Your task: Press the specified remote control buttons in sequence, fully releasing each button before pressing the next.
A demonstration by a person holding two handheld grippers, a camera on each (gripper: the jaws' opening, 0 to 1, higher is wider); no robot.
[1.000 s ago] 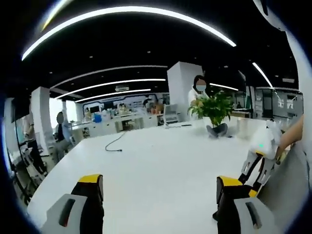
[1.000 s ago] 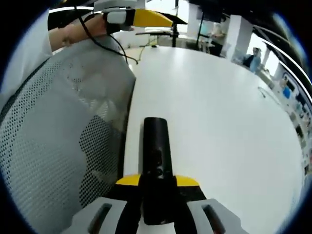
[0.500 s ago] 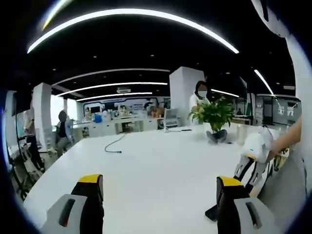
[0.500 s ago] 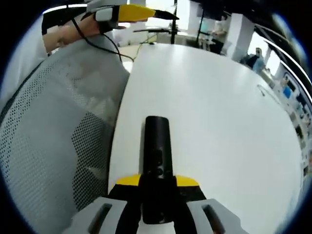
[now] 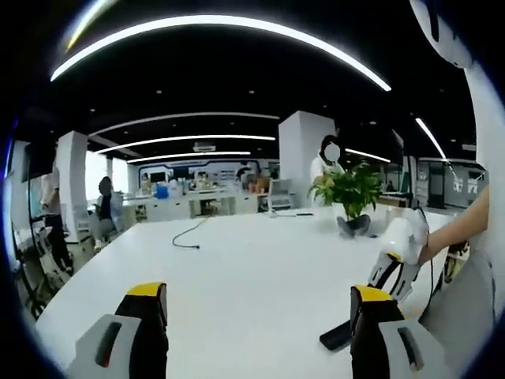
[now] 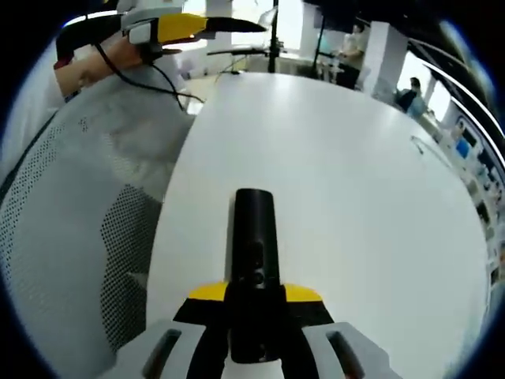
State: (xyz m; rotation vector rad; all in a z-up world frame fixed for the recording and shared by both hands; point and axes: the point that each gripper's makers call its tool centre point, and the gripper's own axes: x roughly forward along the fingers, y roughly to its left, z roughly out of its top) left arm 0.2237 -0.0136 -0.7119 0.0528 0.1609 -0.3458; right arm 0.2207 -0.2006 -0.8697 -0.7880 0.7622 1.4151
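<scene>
A black remote control [image 6: 255, 245] points away along the right gripper view, just above the white table [image 6: 355, 174]. My right gripper [image 6: 255, 298] is shut on its near end, yellow-tipped jaws against both sides. In the left gripper view the right gripper [image 5: 397, 254] enters from the right in a person's hand, and the remote's end [image 5: 339, 336] pokes out below it. My left gripper [image 5: 256, 316] stands open over the table [image 5: 237, 268] with nothing between its jaws. In the right gripper view the left gripper [image 6: 177, 28] appears at the top left.
A grey mesh chair back [image 6: 71, 229] stands along the table's left edge. A potted plant [image 5: 351, 189] and a loose black cable [image 5: 188, 234] lie at the table's far side. Several people and desks are in the background.
The right gripper with the remote has come further left into the left gripper view. In the right gripper view the chair has slid left, with more table under the remote.
</scene>
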